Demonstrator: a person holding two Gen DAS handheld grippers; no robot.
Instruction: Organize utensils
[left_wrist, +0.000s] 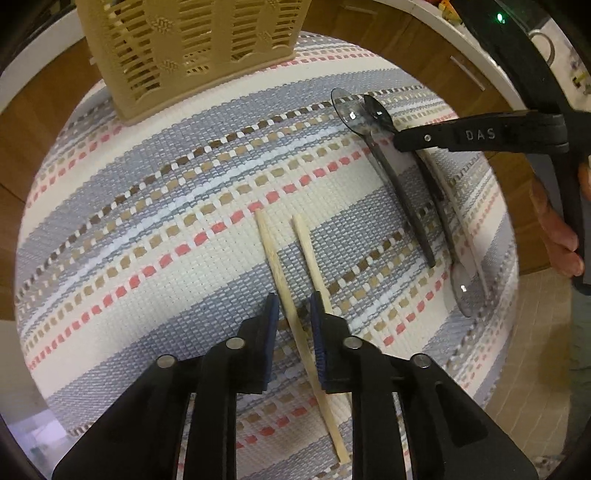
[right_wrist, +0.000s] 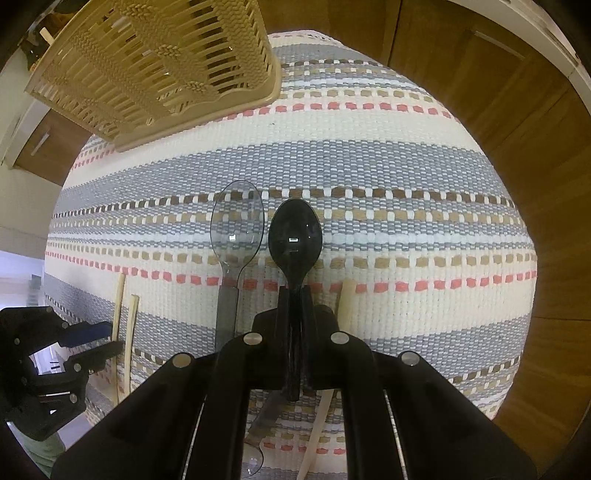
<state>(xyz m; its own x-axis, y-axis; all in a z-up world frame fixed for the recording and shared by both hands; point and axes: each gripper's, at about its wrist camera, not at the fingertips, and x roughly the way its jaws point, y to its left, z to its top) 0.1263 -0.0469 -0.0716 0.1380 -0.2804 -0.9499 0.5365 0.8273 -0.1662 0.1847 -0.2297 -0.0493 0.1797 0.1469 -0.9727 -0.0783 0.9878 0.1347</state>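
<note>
- The beige slotted utensil basket (left_wrist: 192, 55) stands upright at the far end of the striped woven mat (left_wrist: 147, 206), which covers the worktop; the basket serves here as the landmark.
- The right claw (right_wrist: 294, 295) is clamped on the neck of a black plastic spoon (right_wrist: 294, 236), just below the bowl. The bowl points toward the basket, and the spoon's handle runs back between the closed pads.
- Just to the left of the black spoon lies a clear smoky spoon (right_wrist: 237, 225), its bowl also toward the basket and its handle flat on the mat.
- In the left wrist view the same pair of spoons sits well to the right of the basket, with the right claw (left_wrist: 397, 142) reaching in across them from the side.
- A third, clear spoon (left_wrist: 466, 291) lies beside those handles, its bowl turned away from the basket.
- A pale stick (right_wrist: 347, 302) lies on the mat just right of the right claw.
- The left claw (left_wrist: 293, 314) is open, its blue-padded fingers (left_wrist: 271, 325) on either side of one wooden chopstick (left_wrist: 291, 295) but not pressing on it. This chopstick lies on the mat, its tip pointing toward the basket.
- A second chopstick (left_wrist: 308, 243) lies just beside the first, running under the claw's right finger.
</note>
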